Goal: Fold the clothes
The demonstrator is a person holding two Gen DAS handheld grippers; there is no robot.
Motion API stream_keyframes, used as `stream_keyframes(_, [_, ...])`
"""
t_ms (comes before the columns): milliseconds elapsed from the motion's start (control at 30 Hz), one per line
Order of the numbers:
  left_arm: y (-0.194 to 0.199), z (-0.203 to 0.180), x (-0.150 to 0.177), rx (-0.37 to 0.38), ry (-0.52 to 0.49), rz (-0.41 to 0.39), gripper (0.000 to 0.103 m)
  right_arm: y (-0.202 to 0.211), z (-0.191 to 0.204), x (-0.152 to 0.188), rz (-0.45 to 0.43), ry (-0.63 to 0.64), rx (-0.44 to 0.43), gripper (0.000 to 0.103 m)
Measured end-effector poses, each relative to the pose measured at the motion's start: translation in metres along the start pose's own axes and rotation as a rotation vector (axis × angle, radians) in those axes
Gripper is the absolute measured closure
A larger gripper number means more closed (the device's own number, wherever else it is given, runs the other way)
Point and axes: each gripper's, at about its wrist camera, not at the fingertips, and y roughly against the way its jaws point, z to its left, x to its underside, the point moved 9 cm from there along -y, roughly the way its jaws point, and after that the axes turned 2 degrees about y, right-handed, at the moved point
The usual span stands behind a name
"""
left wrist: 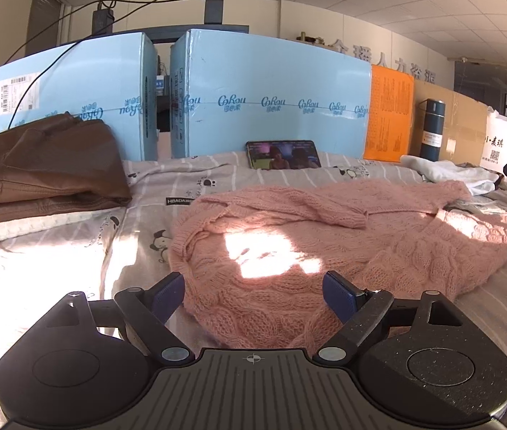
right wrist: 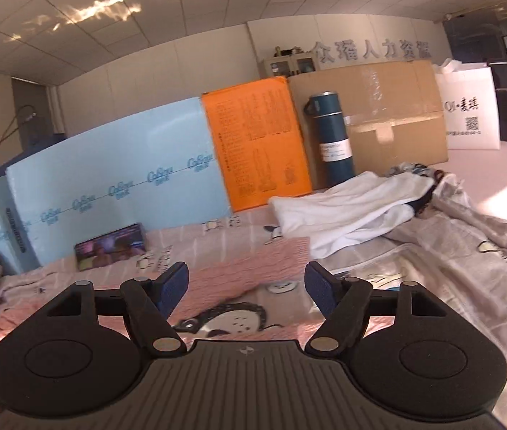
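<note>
A pink knitted sweater [left wrist: 325, 243] lies spread on the patterned bedsheet [left wrist: 138, 215], one sleeve folded across its upper part. My left gripper [left wrist: 253, 286] is open just above the sweater's near hem, holding nothing. In the right wrist view the sweater [right wrist: 239, 272] shows as a pink strip under and beyond my right gripper [right wrist: 246, 286], which is open and empty. A white garment [right wrist: 346, 211] lies crumpled at the back right, also seen in the left wrist view [left wrist: 447, 175]. A folded brown garment [left wrist: 49, 165] sits at the left.
Blue boxes [left wrist: 271, 96], an orange box [right wrist: 257, 143], a cardboard box [right wrist: 389, 114] and a white bag [right wrist: 468, 107] line the back. A dark teal flask [right wrist: 332, 139] stands by the cardboard box. A phone [left wrist: 282, 154] leans on a blue box.
</note>
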Motion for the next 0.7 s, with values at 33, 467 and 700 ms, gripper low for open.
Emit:
stream_keyframes(33, [-0.001,0.003,0.003,-0.028,-0.005,0.015,0.015,-0.007,0.021,0.006,0.048,-0.019,-0.104,0.033])
stream_keyframes(467, [0.009,0.026,0.017,-0.096,0.003,0.033,0.013,-0.056,0.176,0.100,0.375,0.309,-0.406,0.081])
stream_keyframes(700, [0.012,0.012,0.000,-0.039,0.017,-0.051,0.013,-0.015,0.179,0.056,0.252,0.197,-0.548,0.089])
